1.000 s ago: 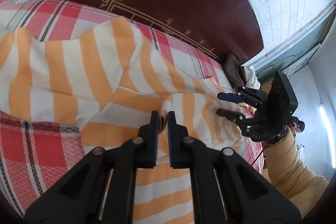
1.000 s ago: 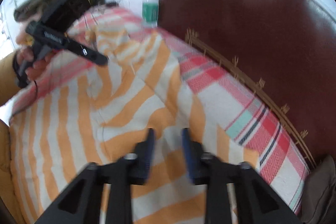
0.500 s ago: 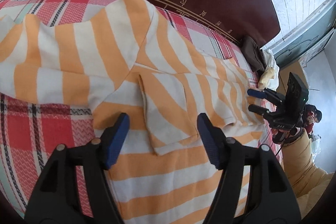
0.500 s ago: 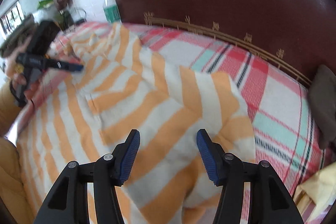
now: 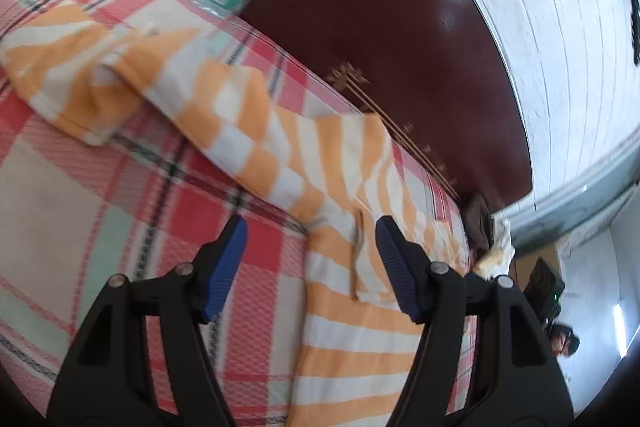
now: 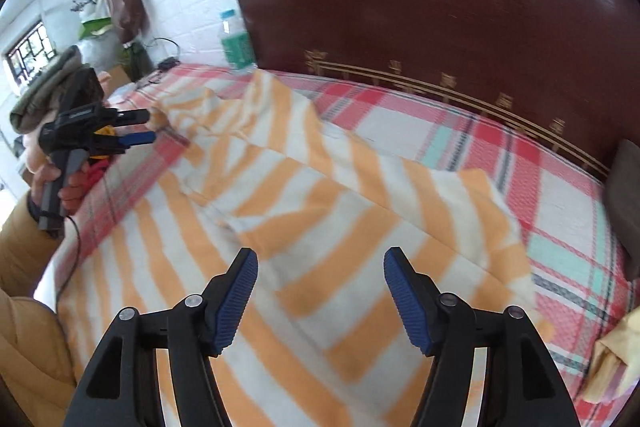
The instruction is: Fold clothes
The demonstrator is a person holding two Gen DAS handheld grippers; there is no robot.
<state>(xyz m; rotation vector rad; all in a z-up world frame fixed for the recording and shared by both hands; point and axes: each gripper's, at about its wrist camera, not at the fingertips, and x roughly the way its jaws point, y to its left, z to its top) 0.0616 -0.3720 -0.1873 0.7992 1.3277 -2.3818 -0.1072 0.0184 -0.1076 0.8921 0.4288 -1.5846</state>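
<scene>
Orange-striped shirt [image 6: 320, 227] lies spread across the plaid bed [image 6: 560, 211] — both claws, left gripper [image 5: 308, 263] and right gripper [image 6: 320, 291], gape empty, the right's jaws just widening. Pinch hems cleanly, fold evenly — no bunching.

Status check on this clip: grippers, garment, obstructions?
Left gripper open, empty. Right gripper open, jaws just widened, nothing between them. Striped garment spread on the plaid bed, unfolded. Nothing blocking.

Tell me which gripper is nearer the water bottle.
Left. The left gripper hovers by the bed corner near the water bottle; the right gripper hangs over the striped garment, farther back.
</scene>
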